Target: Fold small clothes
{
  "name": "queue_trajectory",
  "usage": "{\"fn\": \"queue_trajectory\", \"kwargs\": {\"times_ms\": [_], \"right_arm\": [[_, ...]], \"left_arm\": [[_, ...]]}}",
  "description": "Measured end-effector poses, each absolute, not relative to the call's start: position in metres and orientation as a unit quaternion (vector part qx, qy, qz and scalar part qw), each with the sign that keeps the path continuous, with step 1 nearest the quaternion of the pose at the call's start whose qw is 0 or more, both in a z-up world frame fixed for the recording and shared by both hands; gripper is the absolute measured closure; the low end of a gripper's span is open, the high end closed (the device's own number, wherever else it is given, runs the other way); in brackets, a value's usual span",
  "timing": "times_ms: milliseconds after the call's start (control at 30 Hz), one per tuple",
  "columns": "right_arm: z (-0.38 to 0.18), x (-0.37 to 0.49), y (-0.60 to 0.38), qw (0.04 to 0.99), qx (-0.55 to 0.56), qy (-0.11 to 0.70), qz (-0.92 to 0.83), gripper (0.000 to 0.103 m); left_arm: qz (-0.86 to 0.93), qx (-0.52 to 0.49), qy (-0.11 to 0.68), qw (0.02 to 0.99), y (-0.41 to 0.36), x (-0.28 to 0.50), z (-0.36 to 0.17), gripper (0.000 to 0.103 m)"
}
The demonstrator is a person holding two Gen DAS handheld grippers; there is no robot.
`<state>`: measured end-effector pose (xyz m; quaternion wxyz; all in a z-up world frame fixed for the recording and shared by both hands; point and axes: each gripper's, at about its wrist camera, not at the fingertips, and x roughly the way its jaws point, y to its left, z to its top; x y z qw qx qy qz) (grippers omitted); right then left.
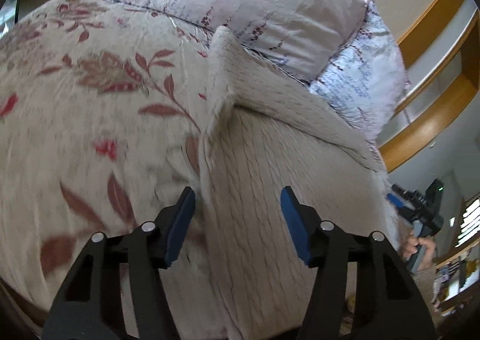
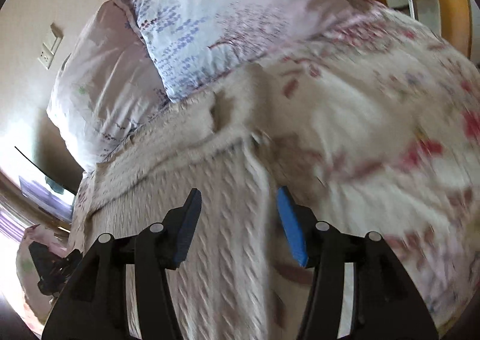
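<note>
Two tongs (image 1: 237, 205) (image 2: 237, 205) apart, one cream knit garment (image 1: 270, 190), two pillows (image 1: 240, 4)

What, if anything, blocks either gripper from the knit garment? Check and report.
Nothing visible. The left gripper hangs open over the garment at its edge by the bedspread; the right gripper does likewise. Neither pinches cloth. The pillows lie beyond.
</note>
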<state>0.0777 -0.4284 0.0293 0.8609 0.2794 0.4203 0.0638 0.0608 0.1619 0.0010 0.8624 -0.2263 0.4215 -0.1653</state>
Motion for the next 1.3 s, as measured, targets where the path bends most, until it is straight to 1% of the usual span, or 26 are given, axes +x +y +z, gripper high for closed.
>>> {"fn": "queue_trajectory", "kwargs": {"times_ms": [167,233,300,367,500,600,667,733,933,1000,1033,1067,1133,1233,1300], "right_arm": [[0.009,0.05,-0.435,0.831,0.327,0.439,0.1,0.049],[0.004,0.036,-0.435,0.821,0.351,0.432,0.127,0.05],[0.0,0.024,-0.432,0.807,0.373,0.43,0.159,0.056],[-0.002,0.013,-0.427,0.798,0.382,0.428,0.188,0.06],[-0.005,-0.005,-0.418,0.779,0.395,0.429,0.231,0.061],[-0.006,-0.019,-0.412,0.776,0.381,0.44,0.245,0.065],[-0.009,-0.028,-0.41,0.771,0.377,0.445,0.254,0.072],[-0.009,-0.035,-0.407,0.771,0.37,0.448,0.261,0.075],[-0.01,-0.043,-0.394,0.776,0.331,0.468,0.263,0.075],[-0.009,-0.043,-0.389,0.779,0.318,0.472,0.263,0.08],[-0.007,-0.043,-0.388,0.782,0.312,0.472,0.263,0.086],[-0.005,-0.043,-0.387,0.785,0.305,0.47,0.264,0.089],[0.003,-0.043,-0.385,0.793,0.298,0.458,0.269,0.091],[0.022,-0.042,-0.387,0.816,0.281,0.427,0.269,0.093],[0.038,-0.04,-0.389,0.84,0.262,0.4,0.257,0.094]], "left_arm": [[-0.195,-0.25,0.415,0.853,0.159,0.033,-0.004,0.048],[-0.209,-0.261,0.413,0.847,0.157,0.023,-0.006,0.05],[-0.221,-0.268,0.411,0.843,0.154,0.013,-0.008,0.053],[-0.23,-0.276,0.409,0.839,0.152,0.004,-0.01,0.053],[-0.251,-0.303,0.408,0.824,0.153,-0.012,-0.016,0.058],[-0.264,-0.316,0.41,0.814,0.153,-0.022,-0.022,0.065],[-0.27,-0.314,0.413,0.811,0.152,-0.027,-0.024,0.068],[-0.271,-0.308,0.421,0.809,0.149,-0.03,-0.025,0.069],[-0.277,-0.278,0.443,0.806,0.134,-0.035,-0.033,0.069],[-0.278,-0.274,0.446,0.805,0.13,-0.035,-0.034,0.069],[-0.277,-0.269,0.448,0.806,0.128,-0.035,-0.034,0.071],[-0.277,-0.262,0.451,0.807,0.126,-0.035,-0.034,0.074],[-0.279,-0.254,0.452,0.808,0.124,-0.035,-0.032,0.091],[-0.287,-0.265,0.437,0.811,0.129,-0.033,-0.024,0.095],[-0.283,-0.268,0.418,0.82,0.134,-0.028,-0.013,0.096]]}}
